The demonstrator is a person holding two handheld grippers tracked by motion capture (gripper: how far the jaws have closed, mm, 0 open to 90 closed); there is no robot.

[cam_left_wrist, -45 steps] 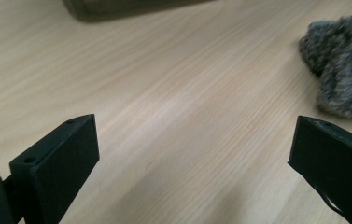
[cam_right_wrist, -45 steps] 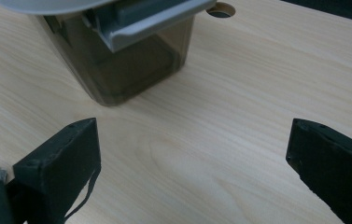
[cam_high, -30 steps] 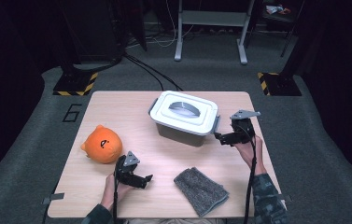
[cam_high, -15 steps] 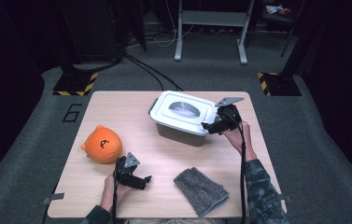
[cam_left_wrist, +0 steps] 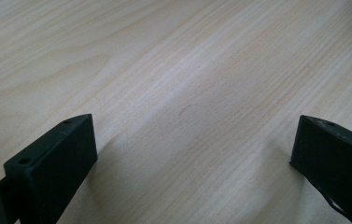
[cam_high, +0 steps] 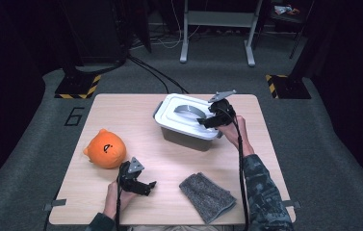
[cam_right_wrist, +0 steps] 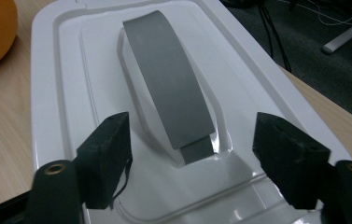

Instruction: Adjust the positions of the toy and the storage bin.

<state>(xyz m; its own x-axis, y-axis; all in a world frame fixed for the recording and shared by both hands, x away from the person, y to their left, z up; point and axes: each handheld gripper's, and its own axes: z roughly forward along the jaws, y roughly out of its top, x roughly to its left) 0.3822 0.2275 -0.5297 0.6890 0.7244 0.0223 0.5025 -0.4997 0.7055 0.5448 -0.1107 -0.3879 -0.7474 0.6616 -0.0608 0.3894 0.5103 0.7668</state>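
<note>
White lidded bin (cam_high: 188,122) at far centre of the desk (cam_high: 136,115), lid on, grey handle (cam_right_wrist: 169,79) arched along the lid top. No label readable on it. Right gripper (cam_high: 207,120) over the bin's near-right end, fingers (cam_right_wrist: 106,156) straddling the handle's end without touching, having just been narrowing; right forearm angled in from the bin's right. Floor left of the bin: painted "6" (cam_high: 74,116). Left gripper (cam_high: 145,185) low on the desk, nearer than the bin, fingers released, nothing between. Orange plush (cam_high: 104,148) left of the bin, grey cloth (cam_high: 206,196) nearer.
</note>
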